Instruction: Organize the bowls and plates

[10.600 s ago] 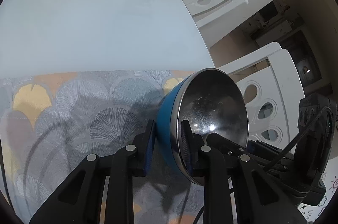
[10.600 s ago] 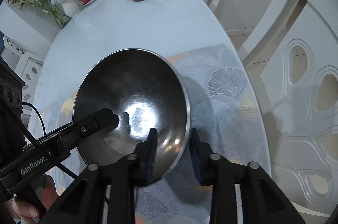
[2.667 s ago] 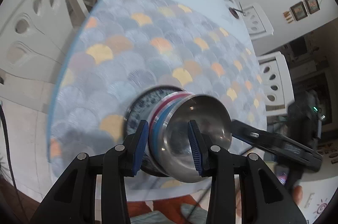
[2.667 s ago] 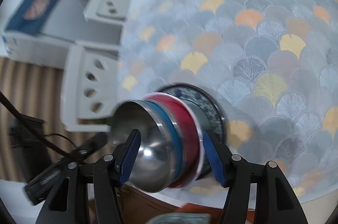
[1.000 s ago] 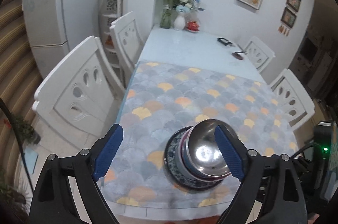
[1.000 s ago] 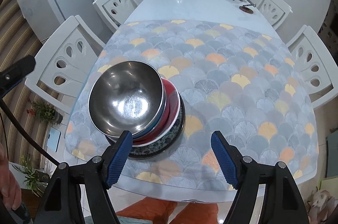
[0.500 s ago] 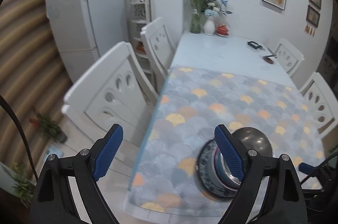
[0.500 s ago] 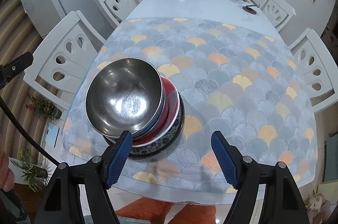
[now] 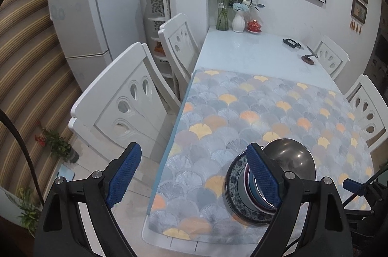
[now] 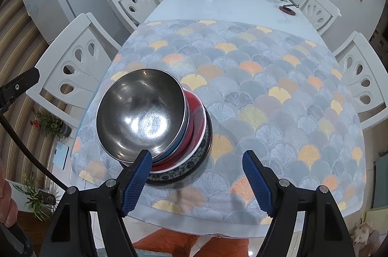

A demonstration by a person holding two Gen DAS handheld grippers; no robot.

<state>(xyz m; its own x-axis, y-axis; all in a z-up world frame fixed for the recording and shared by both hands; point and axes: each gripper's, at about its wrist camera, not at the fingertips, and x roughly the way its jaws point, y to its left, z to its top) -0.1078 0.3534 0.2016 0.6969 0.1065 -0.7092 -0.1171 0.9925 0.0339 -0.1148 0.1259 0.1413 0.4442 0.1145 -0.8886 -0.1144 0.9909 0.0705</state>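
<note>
The stack is sitting near the front-left corner of the worktop point(image 10: 218, 2), on the fan-patterned cloth point(image 10: 266, 87) that's covering the near half. At the bottom there's a blue-and-white patterned plate point(image 10: 191, 169), then a white-rimmed red bowl point(image 10: 196, 111) nesting on it, then a blue bowl point(image 10: 178, 145) peeking out as a thin band, and on top a steel bowl point(image 10: 140, 116) that's catching a bright glare in its middle. From the right wrist view the steel bowl is looking shifted toward the left edge compared with the plate underneath, so the whole pile is leaning a bit that way rather than lining up neatly, though the fisheye could be adding to that.

The left hand-held gripper point(image 9: 194, 174) is hanging off the left edge of the worktop with its blue-padded fingers point(image 9: 123, 174) spread wide, gripping nothing; its right finger is overlapping the stack point(image 9: 288, 160) in the picture, but whether it's actually touching is impossible to say. The right hand-held gripper point(image 10: 197, 180) is hovering over the front edge, fingers also wide apart and holding nothing, with the left fingertip point(image 10: 135, 184) showing right at the near rim of the stack. Contact can't be told there either.
</note>
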